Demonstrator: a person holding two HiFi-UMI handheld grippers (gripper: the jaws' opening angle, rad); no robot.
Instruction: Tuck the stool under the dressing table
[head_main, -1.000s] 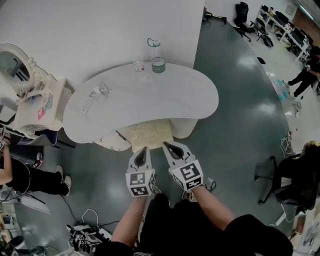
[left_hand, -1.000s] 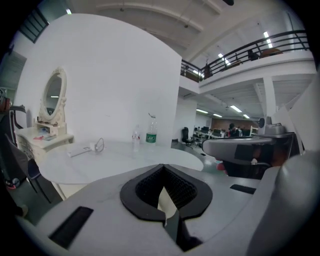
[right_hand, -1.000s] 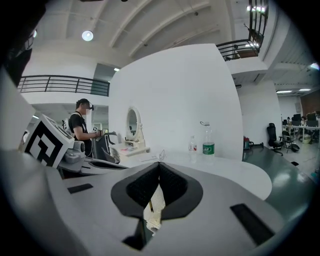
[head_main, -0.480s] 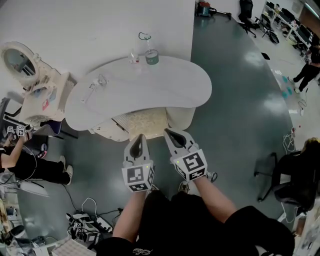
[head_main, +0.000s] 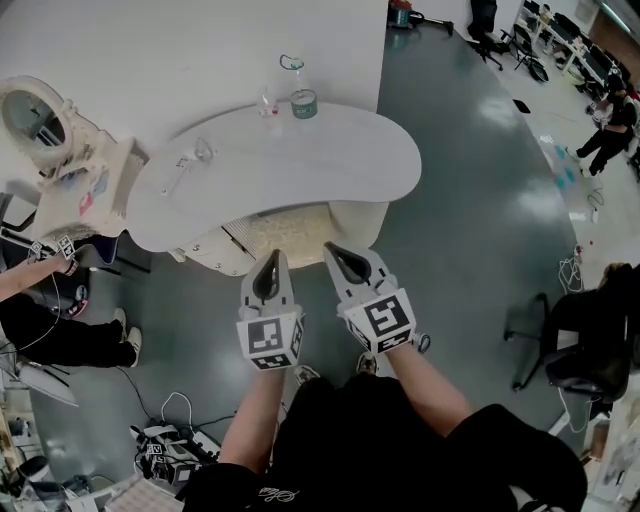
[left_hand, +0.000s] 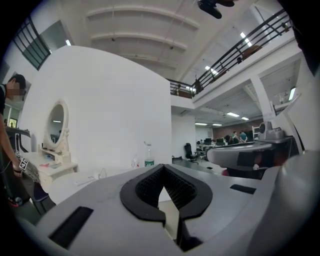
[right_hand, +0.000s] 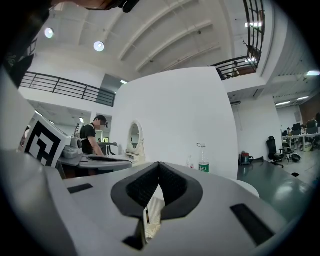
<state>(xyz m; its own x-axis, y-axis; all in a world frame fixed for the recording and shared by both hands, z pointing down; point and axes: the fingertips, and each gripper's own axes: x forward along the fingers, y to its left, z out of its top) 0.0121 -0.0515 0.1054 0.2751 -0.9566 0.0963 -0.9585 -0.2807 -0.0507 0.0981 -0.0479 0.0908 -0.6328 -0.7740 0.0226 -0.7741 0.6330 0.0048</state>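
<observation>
The white kidney-shaped dressing table (head_main: 330, 165) stands against the white wall. The stool (head_main: 290, 232), with a cream fuzzy seat, sits under the table's front edge, and only its near part shows. My left gripper (head_main: 268, 264) and right gripper (head_main: 336, 253) hang side by side in front of the stool, raised off it and pointing at the table. Both are shut with nothing between the pads. In the left gripper view the shut tips (left_hand: 161, 172) face the table top (left_hand: 75, 184). The right gripper (right_hand: 159, 169) shows a strip of the stool (right_hand: 151, 212) below its tips.
A clear bottle with a green label (head_main: 300, 100) and a small glass (head_main: 268, 103) stand at the table's back edge. A cream vanity cabinet with an oval mirror (head_main: 30, 115) is at the left, with a person (head_main: 40, 320) beside it. Cables (head_main: 170, 450) lie on the floor; a black chair (head_main: 580, 350) is at the right.
Both grippers have risen together, still shut and empty, and come off the stool's front edge. The stool stays under the table.
</observation>
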